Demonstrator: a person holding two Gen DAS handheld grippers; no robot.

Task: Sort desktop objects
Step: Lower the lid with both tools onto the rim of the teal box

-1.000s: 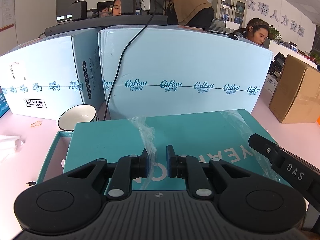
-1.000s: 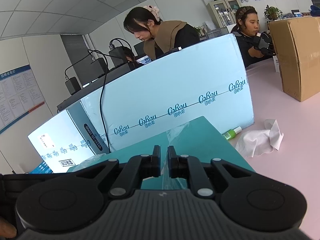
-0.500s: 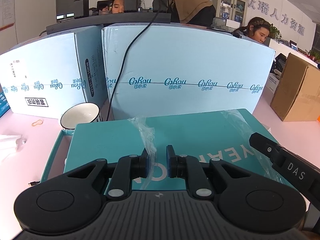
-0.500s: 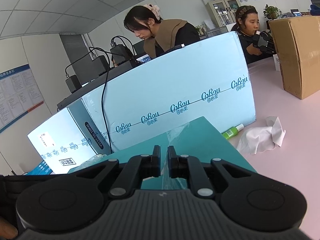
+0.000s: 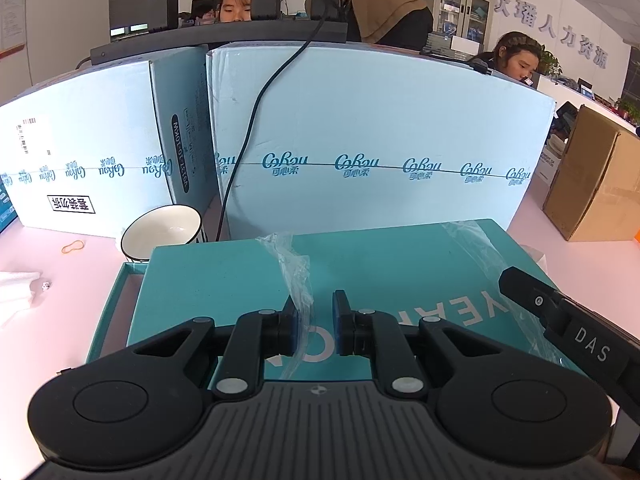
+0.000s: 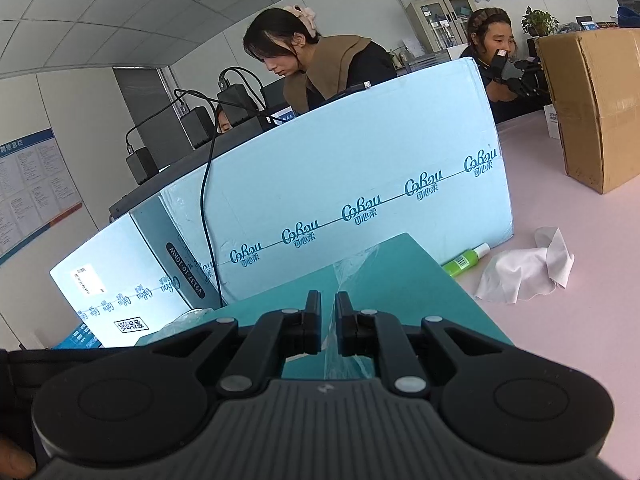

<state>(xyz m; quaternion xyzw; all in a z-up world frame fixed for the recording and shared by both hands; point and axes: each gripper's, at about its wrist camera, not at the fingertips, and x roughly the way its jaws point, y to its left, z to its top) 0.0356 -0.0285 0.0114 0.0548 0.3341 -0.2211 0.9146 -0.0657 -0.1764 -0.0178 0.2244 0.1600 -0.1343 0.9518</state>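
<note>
A teal lid (image 5: 360, 272) is seen lying askew over a teal box base (image 5: 106, 316) on the pink counter (image 5: 48, 344); the base's left wall and a strip of its interior are exposed, and what it contains cannot be told. White lettering is printed on the lid and two strips of clear tape (image 5: 298, 276) are crumpled across it.

The left gripper (image 5: 316, 322) is held low over the lid, its jaws a narrow gap apart with a tape strip running between them; whether anything is clamped cannot be told. The right gripper (image 6: 328, 322) is likewise held over the lid's right part, jaws nearly together around a tape strip, grip undetermined.

Recorded only in the left wrist view: a white bowl (image 5: 162, 232) with a dark rim, tilted just behind the base's far left corner, its inside bare; a rubber band (image 5: 73, 245) and a white tissue (image 5: 16, 286) at left; the right gripper's black body marked DAS over the lid's right edge.

Recorded only in the right wrist view: a green bottle (image 6: 466, 259) lying against the light blue carton (image 6: 360, 184), and a crumpled white cloth (image 6: 524, 270) beside it.

A brown cardboard box (image 6: 596, 108) stands well to the right in both views
</note>
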